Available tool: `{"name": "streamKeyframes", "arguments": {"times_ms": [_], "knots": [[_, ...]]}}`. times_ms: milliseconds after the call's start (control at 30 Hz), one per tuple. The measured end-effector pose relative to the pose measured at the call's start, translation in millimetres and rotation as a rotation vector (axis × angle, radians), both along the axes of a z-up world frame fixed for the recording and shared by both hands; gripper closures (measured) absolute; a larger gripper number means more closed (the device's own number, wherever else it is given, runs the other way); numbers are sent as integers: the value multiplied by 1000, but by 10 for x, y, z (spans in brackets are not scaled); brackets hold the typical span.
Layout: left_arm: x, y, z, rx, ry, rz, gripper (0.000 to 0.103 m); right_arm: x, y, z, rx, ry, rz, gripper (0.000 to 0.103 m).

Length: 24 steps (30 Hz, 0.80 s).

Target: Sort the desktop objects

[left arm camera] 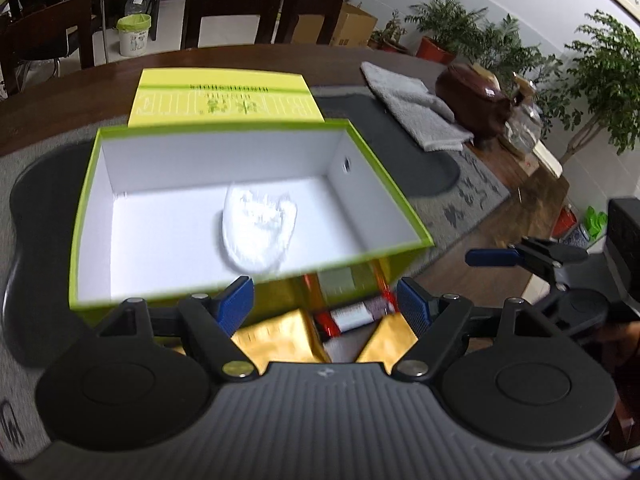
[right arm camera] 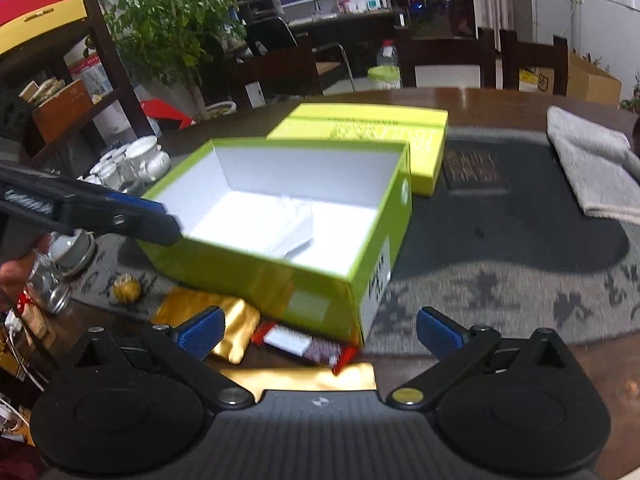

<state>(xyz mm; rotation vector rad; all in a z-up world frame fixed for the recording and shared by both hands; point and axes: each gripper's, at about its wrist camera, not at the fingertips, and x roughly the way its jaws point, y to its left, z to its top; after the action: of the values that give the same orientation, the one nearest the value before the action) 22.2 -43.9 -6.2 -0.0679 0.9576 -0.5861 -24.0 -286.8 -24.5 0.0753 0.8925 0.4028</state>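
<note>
A: Green box [left arm camera: 248, 208] sits open on the grey mat [left arm camera: 472, 208], its lid [left arm camera: 224, 98] lying just behind it. One white packet [left arm camera: 260, 232] is already inside, near the middle of the floor.

B: Only that one?

A: As far as both views show, yes. The rest is still out in front of the box's near wall: gold foil packets [right arm camera: 208, 320], a red and white pack [right arm camera: 296, 342] between them, and a small gold ball [right arm camera: 126, 290] off to the side on the mat.

B: So the sorting has barely begun.

A: I'd judge it early. One item in, several left, and the lid still off.

B: And the grippers?

A: The left gripper [left arm camera: 326, 304] has its fingers parted with nothing between them; it hangs over the loose packets by the box's near edge. The right gripper [right arm camera: 318, 332] is spread wide, also empty, above the same pile.

B: Is the white thing a bag or folded paper?

A: Hard to say. It is blurred in both views; it looks like a crinkled wrapper.

B: Anything else on the table?

A: A folded grey towel [right arm camera: 592, 168] well to the side, and white teaware [right arm camera: 136, 162] beyond the box's far corner.
</note>
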Motion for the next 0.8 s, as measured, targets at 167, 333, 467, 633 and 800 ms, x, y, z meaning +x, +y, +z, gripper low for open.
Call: {"name": "streamKeyframes", "arguments": {"times_ms": [167, 333, 467, 633, 800], "knots": [[-295, -44, -167, 8, 38, -40, 21, -144, -37, -209, -4, 53, -6, 0], [-479, -139, -444, 35, 114, -79, 20, -218, -61, -413, 7, 99, -15, 0], [-541, -223, -629, 61, 155, -103, 20, -203, -76, -505, 37, 124, -27, 0], [-556, -319, -728, 62, 165, -135, 20, -151, -45, -616, 60, 156, -37, 0], [-528, -388, -818, 73, 176, -154, 20, -127, 2, -696, 69, 186, -46, 0]]}}
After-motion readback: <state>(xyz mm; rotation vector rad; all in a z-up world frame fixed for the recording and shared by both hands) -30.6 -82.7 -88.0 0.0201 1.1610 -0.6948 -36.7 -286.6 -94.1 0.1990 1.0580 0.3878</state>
